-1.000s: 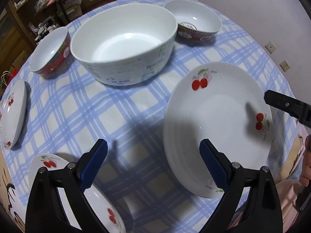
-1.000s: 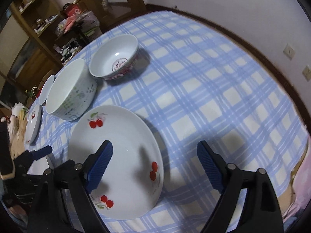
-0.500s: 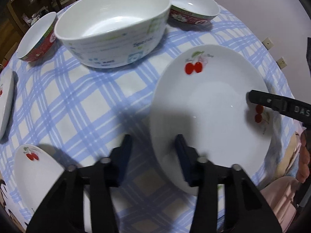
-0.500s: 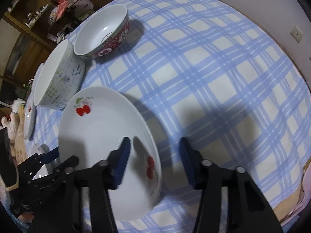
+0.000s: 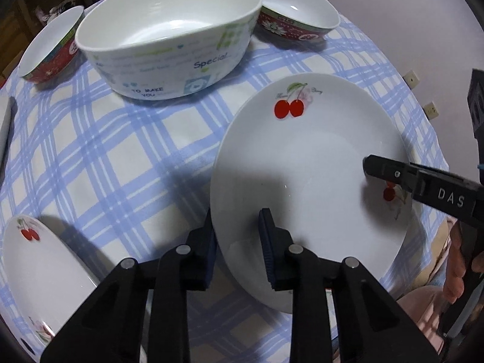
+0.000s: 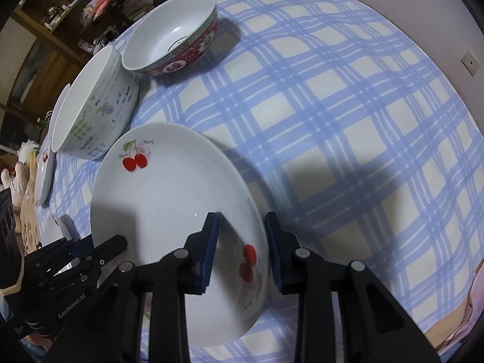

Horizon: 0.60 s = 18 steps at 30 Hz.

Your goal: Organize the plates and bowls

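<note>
A large white cherry plate (image 5: 308,163) lies on the blue checked tablecloth; it also shows in the right wrist view (image 6: 169,202). My left gripper (image 5: 239,251) is shut on its near-left rim, one pad under and one pad over the edge. My right gripper (image 6: 242,251) is shut on the opposite rim; its finger also shows in the left wrist view (image 5: 423,181). A big white printed bowl (image 5: 169,33) stands behind the plate. Two red-patterned bowls (image 5: 296,15) (image 5: 51,51) flank it.
A second cherry plate (image 5: 39,272) lies at the near left, and another plate edge (image 6: 45,172) shows farther left. The table edge (image 5: 432,139) runs close to the right of the large plate. Shelves with clutter (image 6: 90,6) stand beyond the table.
Both grippers moved in from open above the table and closed onto opposite rims of the large cherry plate.
</note>
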Motion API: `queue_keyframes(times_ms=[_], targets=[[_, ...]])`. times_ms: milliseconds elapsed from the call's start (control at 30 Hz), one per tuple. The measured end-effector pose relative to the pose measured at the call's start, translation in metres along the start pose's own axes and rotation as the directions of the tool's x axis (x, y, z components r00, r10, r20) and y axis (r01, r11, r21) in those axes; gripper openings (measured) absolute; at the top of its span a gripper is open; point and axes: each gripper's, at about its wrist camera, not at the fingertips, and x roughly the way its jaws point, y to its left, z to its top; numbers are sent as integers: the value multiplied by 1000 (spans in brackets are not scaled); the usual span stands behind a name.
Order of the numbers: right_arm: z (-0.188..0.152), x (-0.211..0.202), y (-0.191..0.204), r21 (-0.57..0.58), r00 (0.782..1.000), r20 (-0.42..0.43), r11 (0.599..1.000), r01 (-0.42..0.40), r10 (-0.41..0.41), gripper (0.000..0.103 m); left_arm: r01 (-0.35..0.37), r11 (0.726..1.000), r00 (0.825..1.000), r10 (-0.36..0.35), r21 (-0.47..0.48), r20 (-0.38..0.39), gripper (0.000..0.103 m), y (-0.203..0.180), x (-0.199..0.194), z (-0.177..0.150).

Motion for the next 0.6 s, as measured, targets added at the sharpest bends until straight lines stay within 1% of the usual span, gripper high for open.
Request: queue_keyframes(times_ms=[100, 267, 433, 600], targets=[[-3, -3, 3, 2, 1000, 25, 1000, 15, -15, 33, 21, 999, 1000, -20, -42, 11, 24, 4, -2, -1], [-7, -11, 5, 12, 998, 66, 1000, -7, 6, 32, 49, 996, 999, -47, -81, 24, 24, 16, -6, -6], [-9, -20, -1, 26, 994, 101, 999, -39, 36, 21, 63, 994, 998, -60, -90, 29, 23, 24, -9, -9], [-10, -21, -3, 44, 992, 108, 997, -66, 61, 18, 75, 993, 997, -73, -91, 33, 22, 30, -13, -10]])
